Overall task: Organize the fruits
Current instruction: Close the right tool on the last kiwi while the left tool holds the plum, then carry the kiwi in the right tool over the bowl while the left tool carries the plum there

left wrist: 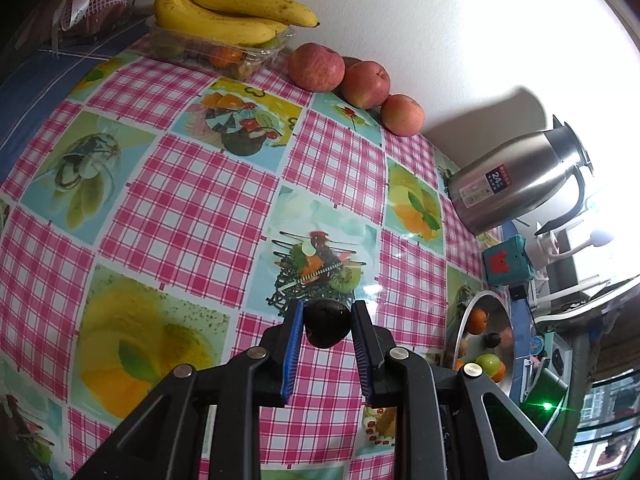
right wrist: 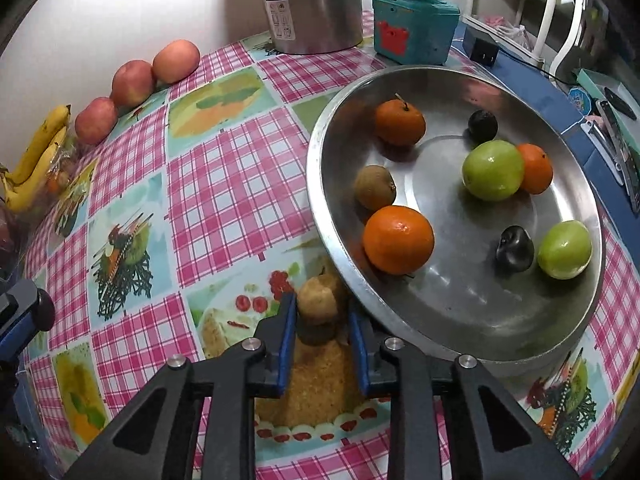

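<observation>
1. Over the checked desk (left wrist: 192, 216), in the left wrist view, the left hand-held gripper (left wrist: 327, 320) reaches forward and slightly downward, its blue pads clamped on a dark plum (left wrist: 326, 325) held above the cloth. The plum is roundish, so no long axis can be told. Only this view shows the bananas (left wrist: 228, 12) plainly, lying on a clear plastic box (left wrist: 224, 50) by the wall, tips pointing right; three apples (left wrist: 362, 84) line up beside them. The steel thermos (left wrist: 520, 176) stands near the right edge, and the steel tray (left wrist: 486, 336) appears edge-on.

2. In the right wrist view, the right hand-held gripper (right wrist: 322, 314) is low over the desk (right wrist: 224, 184) just beside the tray's (right wrist: 460, 344) near rim, with a brown pear (right wrist: 318, 304) between its narrowly set pads; the pear's long axis runs away from the camera, stem end forward. Only here is the tray's inside plain: three oranges (right wrist: 398, 240), two green fruits (right wrist: 493, 170), a kiwi (right wrist: 375, 187) and two dark plums (right wrist: 515, 249), well apart.
</observation>
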A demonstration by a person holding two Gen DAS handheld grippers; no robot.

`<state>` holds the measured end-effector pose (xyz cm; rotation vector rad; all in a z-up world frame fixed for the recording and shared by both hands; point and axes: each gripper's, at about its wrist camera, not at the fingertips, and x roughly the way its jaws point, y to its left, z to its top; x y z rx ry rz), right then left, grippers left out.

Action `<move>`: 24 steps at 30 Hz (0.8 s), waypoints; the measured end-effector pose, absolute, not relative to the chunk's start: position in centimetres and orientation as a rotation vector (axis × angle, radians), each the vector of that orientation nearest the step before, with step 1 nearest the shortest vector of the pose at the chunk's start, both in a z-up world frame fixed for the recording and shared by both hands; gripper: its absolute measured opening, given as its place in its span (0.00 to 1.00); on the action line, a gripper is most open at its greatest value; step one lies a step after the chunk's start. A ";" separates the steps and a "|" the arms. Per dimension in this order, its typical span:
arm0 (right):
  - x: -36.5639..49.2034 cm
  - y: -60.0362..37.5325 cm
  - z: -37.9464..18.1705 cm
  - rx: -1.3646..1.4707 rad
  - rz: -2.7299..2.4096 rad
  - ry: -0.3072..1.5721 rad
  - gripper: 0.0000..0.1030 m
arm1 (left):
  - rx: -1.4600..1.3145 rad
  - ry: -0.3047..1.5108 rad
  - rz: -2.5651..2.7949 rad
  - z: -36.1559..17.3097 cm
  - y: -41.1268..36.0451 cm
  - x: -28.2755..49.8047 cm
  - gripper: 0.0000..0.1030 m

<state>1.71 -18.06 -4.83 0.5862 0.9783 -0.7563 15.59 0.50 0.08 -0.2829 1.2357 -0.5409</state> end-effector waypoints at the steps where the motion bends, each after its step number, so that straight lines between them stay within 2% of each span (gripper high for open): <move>1: 1.7 -18.1 -4.8 0.593 -0.753 0.974 0.25 | -0.281 1.239 -0.540 0.0 0.5 15.6 0.25; 9: 2.1 -17.5 -4.4 0.579 -0.702 0.966 0.25 | -0.258 1.262 -0.519 -0.8 0.5 15.6 0.25; 24: 2.6 -14.2 0.0 0.511 -0.524 0.892 0.25 | -0.242 1.250 -0.505 -0.3 0.4 15.2 0.25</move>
